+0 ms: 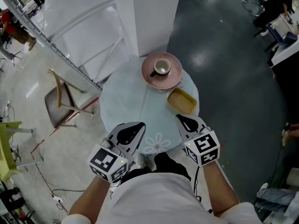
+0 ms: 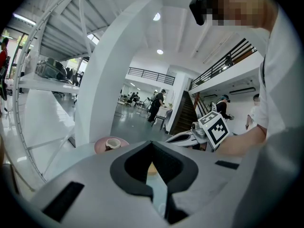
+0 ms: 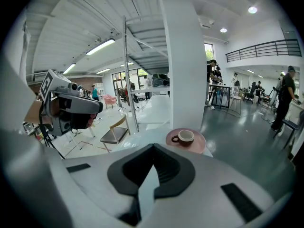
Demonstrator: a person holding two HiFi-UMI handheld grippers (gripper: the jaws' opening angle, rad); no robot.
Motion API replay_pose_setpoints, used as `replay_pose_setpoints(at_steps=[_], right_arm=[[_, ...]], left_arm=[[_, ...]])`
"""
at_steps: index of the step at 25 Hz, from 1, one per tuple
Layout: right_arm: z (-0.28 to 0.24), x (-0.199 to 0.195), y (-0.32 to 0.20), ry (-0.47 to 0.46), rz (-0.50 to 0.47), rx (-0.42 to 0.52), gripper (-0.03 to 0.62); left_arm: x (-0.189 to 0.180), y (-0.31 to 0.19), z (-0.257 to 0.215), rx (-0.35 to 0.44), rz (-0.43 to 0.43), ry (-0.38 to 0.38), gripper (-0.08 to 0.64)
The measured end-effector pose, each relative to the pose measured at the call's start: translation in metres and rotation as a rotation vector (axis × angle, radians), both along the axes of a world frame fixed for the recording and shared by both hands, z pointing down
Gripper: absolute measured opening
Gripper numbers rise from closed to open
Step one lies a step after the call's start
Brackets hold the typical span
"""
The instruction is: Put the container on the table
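pillar: white pillar (image 1: 149,17) stands at the table's far side
table: round table (image 1: 126,101) with a pale blue cloth and a flower print (image 1: 156,143) at the near edge
chair: wooden chair (image 1: 63,101) on the floor left of the table, apart from it
left gripper: left gripper (image 1: 138,126) is over the near-left edge of the table. Jaws pressed together at the tips, nothing pinched. In the left gripper view a sliver of tabletop and something yellow shows through the slot behind the tips
right gripper: right gripper (image 1: 182,120) is over the near-right edge. Jaws pressed together, empty, tips near the container but not touching it
plate: pink plate (image 1: 174,76) on the far side of the table, in front of the pillar
container: shallow yellow container (image 1: 182,101) sits flat on the table, just beside the plate on its near-right side, between the plate and the right gripper, free of both grippers
cup: small cup (image 1: 162,67) upright on the plate, roughly centred
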State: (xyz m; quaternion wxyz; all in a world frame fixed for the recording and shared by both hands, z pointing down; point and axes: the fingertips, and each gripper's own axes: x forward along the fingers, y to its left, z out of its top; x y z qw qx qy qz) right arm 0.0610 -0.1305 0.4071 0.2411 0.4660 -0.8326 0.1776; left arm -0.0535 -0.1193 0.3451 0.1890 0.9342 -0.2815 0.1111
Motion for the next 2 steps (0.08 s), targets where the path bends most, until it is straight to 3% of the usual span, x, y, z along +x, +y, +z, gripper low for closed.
replay_pose_setpoints(at_steps=[2], right_arm=[[0.0013, 0.0010, -0.0002, -0.001, 0.001, 0.001, 0.021]], left_arm=[[0.0013, 0.0001, 0.0014, 0.001, 0.001, 0.000, 0.020]])
